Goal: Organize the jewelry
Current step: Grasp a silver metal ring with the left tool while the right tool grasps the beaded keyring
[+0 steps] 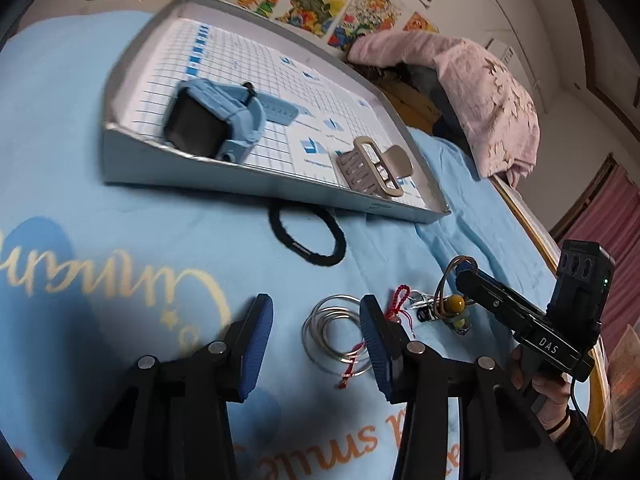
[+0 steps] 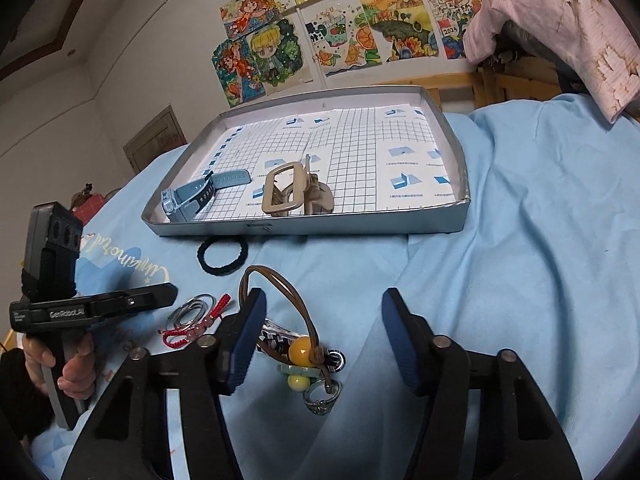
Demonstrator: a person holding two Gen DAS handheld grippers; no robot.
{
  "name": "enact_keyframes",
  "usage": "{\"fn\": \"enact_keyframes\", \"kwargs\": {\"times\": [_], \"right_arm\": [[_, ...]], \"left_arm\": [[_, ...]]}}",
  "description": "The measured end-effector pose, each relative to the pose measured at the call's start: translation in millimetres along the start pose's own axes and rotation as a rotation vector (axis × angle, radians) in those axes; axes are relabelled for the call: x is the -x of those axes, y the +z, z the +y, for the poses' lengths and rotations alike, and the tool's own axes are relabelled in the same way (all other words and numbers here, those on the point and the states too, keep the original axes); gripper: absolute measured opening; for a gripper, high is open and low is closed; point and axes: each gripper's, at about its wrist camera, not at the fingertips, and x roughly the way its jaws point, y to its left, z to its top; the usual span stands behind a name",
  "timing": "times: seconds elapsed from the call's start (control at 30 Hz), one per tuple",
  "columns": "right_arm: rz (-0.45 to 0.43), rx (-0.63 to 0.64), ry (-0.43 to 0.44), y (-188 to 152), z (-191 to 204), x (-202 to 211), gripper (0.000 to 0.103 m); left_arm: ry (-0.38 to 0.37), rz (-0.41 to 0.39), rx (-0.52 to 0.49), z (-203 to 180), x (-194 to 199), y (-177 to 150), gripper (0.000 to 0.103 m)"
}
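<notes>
Silver tray (image 2: 360,229) already holds a watch (image 2: 188,200) and hair clip (image 2: 292,196); rings (image 1: 336,332), cord (image 2: 280,304) and hair tie (image 2: 222,256) wait at its six o'clock. Left gripper (image 1: 316,348) and right gripper (image 2: 324,340) gape empty. Next, likely: the right one closes on the cord.

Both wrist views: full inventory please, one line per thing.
tray: 1, grey, grid paper inside, on the bedsheet
watch: 1, blue, in tray
hair claw: 1, beige, in tray
hair tie: 1, black, on sheet before tray
bangles: a few, silver, on sheet
cord bracelet: 1, red, beside bangles
bead hair tie: 1, brown with yellow beads, on sheet
ring: 1, silver, near beads
bedsheet: 1, light blue
left gripper: open, above bangles
right gripper: open, above bead hair tie
</notes>
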Motion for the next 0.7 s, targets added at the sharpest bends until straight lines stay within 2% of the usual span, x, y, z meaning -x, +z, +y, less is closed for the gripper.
{"fn": "enact_keyframes", "kwargs": {"times": [0.03, 0.17, 0.23, 0.3, 0.43, 0.7], "right_arm": [[0.002, -0.001, 0.004, 0, 0, -1, 0.049], [0.012, -0.003, 0.010, 1, 1, -5, 0.033], [0.011, -0.005, 0.013, 0, 0, -3, 0.030], [0.009, -0.006, 0.017, 0, 0, -3, 0.017], [0.002, 0.001, 0.028, -1, 1, -1, 0.004], [-0.043, 0.026, 0.048, -3, 5, 10, 0.003]], "left_arm": [[-0.001, 0.012, -0.010, -2, -3, 2, 0.040], [0.017, 0.070, -0.034, -4, -15, 5, 0.017], [0.011, 0.076, -0.025, -2, -15, 5, 0.007], [-0.003, 0.069, -0.012, 1, -13, 3, 0.003], [-0.040, 0.033, 0.015, 4, -5, -1, 0.002], [-0.078, -0.028, 0.013, -1, 10, -6, 0.002]]}}
